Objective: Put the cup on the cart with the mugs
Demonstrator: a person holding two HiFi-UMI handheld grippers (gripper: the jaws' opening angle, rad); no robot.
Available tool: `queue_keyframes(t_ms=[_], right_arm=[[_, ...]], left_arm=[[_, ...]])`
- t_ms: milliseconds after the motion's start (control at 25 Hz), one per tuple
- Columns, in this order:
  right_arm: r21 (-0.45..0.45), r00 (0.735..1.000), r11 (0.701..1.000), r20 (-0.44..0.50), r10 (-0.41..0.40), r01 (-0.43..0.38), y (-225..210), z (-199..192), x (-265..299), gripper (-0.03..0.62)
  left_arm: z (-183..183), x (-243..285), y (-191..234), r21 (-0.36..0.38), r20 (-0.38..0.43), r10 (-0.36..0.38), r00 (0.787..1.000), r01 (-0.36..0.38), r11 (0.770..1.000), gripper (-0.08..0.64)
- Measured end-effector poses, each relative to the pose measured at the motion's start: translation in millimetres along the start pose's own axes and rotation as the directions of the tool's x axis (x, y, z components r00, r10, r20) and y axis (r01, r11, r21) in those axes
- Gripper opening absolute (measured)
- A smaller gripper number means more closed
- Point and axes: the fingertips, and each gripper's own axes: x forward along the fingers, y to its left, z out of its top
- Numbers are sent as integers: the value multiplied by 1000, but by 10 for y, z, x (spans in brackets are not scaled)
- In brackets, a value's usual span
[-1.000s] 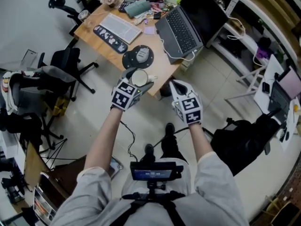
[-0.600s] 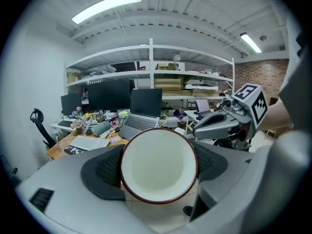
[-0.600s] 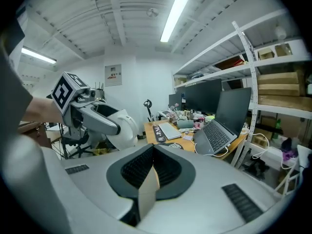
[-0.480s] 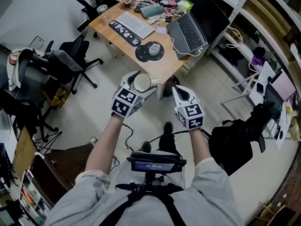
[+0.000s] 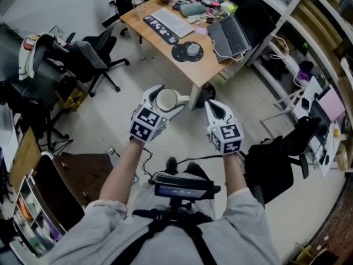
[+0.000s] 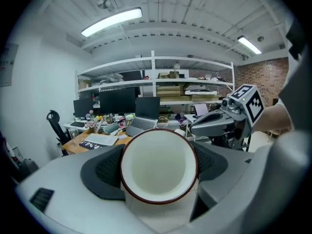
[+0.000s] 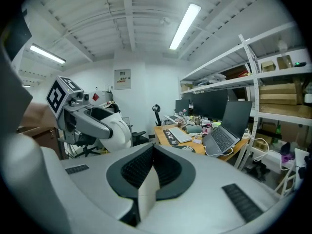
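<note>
Jaws on my L gripper (image 5: 167, 100) spread wide, clamped on white ceramic cup w/ dark-red rim (image 6: 158, 167), mouth toward cam. R gripper (image 7: 151, 152) jaws pressed together, nothing between.

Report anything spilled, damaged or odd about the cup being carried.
Nothing stands out. The white cup with a dark red rim is empty and shows no cracks. It sits squarely in the left gripper, and nothing is spilled.

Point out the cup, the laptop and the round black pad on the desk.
cup (image 5: 165, 99), head view, its white inside.
laptop (image 5: 233, 36), head view, its keyboard deck.
round black pad (image 5: 179, 54), head view, bare dark surface near its edge.
</note>
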Motion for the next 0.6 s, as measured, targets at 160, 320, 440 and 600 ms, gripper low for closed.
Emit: queue_keyframes(t_ms=[160,320,440,600], right_arm=[[-26,998,998,13,58,-57,144,-37,-153,2],[-38,992,991,18,128,-127,363,-120,-315,2],[-62,981,980,29,191,-189,596,-138,-501,2],[-94,963,960,31,267,-264,858,-195,-758,2]], left_arm=[[-106,-283,-177,-29,-4,63,998,-63,998,413],[-240,-623,-389,-52,-17,141,990,-142,989,413],[-348,-906,-581,-73,-25,199,980,-200,977,413],[-460,-1271,-860,-108,-23,269,963,-270,957,413]])
